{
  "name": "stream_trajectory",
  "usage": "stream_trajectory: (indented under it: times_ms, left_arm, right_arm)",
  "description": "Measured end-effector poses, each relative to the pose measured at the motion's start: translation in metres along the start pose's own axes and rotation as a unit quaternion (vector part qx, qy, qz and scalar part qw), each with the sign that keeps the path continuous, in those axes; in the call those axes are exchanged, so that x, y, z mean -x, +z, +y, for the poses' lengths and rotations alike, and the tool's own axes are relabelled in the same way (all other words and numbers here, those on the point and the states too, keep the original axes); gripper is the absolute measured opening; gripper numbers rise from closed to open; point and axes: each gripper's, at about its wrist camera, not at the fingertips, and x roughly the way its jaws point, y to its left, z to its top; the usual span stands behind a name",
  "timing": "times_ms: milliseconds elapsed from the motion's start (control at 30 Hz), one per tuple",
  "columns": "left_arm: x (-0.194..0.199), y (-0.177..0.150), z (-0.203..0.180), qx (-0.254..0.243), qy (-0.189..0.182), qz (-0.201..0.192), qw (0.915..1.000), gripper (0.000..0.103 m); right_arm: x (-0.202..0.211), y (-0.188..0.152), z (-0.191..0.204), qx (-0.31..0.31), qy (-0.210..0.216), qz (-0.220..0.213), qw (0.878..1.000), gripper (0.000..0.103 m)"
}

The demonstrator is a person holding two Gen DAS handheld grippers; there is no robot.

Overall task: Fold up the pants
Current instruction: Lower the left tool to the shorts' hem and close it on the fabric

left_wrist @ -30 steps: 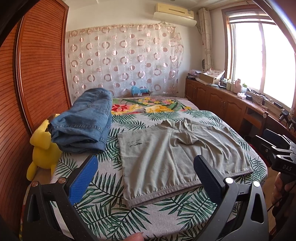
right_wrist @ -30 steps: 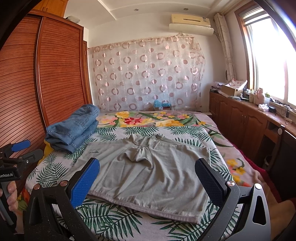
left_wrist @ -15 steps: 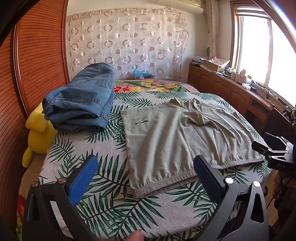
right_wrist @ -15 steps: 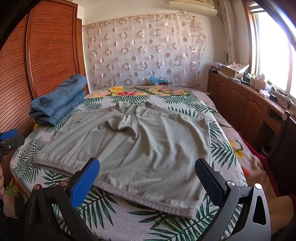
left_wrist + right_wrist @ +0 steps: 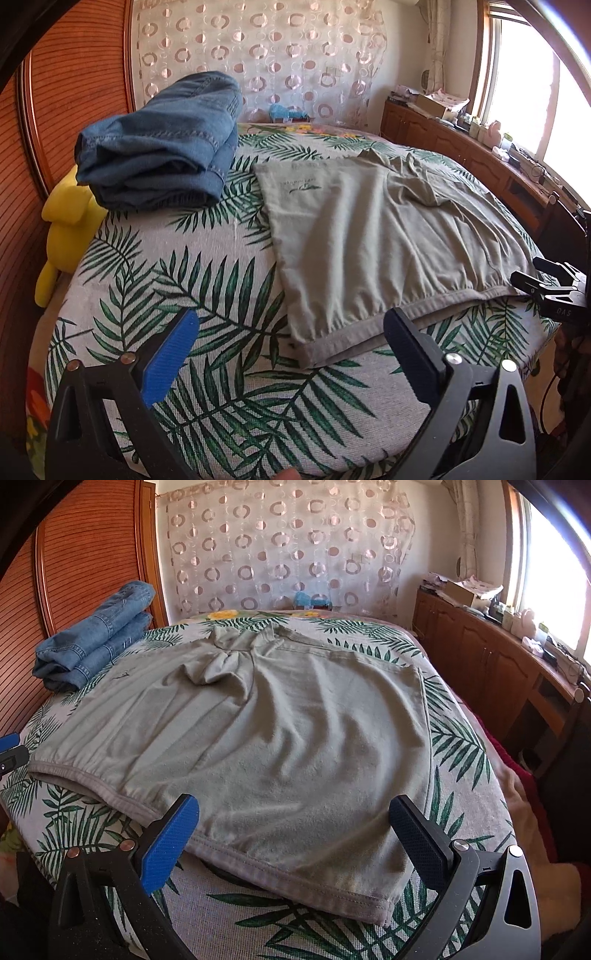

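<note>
Grey-green shorts (image 5: 373, 240) lie spread flat on the leaf-print bed (image 5: 207, 273), waistband toward me. In the right wrist view the shorts (image 5: 280, 738) fill the middle. My left gripper (image 5: 291, 343) is open and empty, hovering over the near left corner of the waistband. My right gripper (image 5: 295, 830) is open and empty, just above the near right part of the waistband. The right gripper also shows in the left wrist view (image 5: 550, 291), at the right edge of the shorts.
Folded blue jeans (image 5: 162, 144) lie at the bed's far left, also in the right wrist view (image 5: 96, 635). A yellow plush toy (image 5: 66, 225) sits between bed and wooden wardrobe (image 5: 70, 85). A wooden cabinet (image 5: 491, 657) runs under the window on the right.
Both grippers have moved forward and down toward the shorts' near waistband. Both stay open. The shorts have not moved.
</note>
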Motion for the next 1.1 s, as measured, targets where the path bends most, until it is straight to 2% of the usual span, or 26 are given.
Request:
stream_trajectory:
  times_ms: [133,200,267,400,500,567,667,933,1033,1100]
  left_arm:
    - [-0.001,-0.005,0.01,0.008,-0.009,0.008,0.9999,0.088]
    - [-0.001,-0.009,0.014,0.011,-0.015,0.011,0.9998,0.081]
    - [-0.002,-0.011,0.017,0.014,-0.02,0.016,0.9996,0.07]
    - [0.001,-0.016,0.02,0.014,-0.031,0.013,0.9993,0.06]
    - [0.004,-0.017,0.02,0.014,-0.045,0.011,0.9988,0.047]
    - [0.003,-0.017,0.017,0.011,-0.055,0.012,0.9983,0.034]
    - [0.004,-0.019,0.013,0.005,-0.071,0.013,0.9974,0.025]
    - [0.0,-0.015,0.009,0.008,-0.075,0.013,0.9971,0.024]
    - [-0.003,-0.011,0.005,0.001,-0.083,0.016,0.9964,0.011]
    - [-0.001,-0.008,0.004,-0.001,-0.086,0.012,0.9963,0.007]
  right_arm:
    - [0.001,-0.007,-0.002,0.001,0.003,0.013,1.0,0.103]
    - [0.004,-0.006,-0.004,-0.002,0.005,0.014,1.0,0.103]
    - [0.008,-0.004,-0.004,-0.001,0.004,0.018,1.0,0.103]
    - [0.015,-0.003,-0.007,-0.008,0.002,0.032,0.999,0.103]
    - [0.022,-0.005,-0.01,-0.009,0.002,0.035,0.999,0.103]
    - [0.02,-0.005,-0.009,-0.009,0.005,0.032,0.999,0.103]
    - [0.021,-0.008,-0.012,-0.006,0.008,0.031,0.999,0.103]
    - [0.006,-0.003,-0.009,-0.001,0.011,0.023,1.0,0.103]
    - [0.008,-0.002,-0.011,0.007,0.019,0.022,1.0,0.102]
    - [0.01,-0.002,-0.012,0.012,0.023,0.021,0.999,0.096]
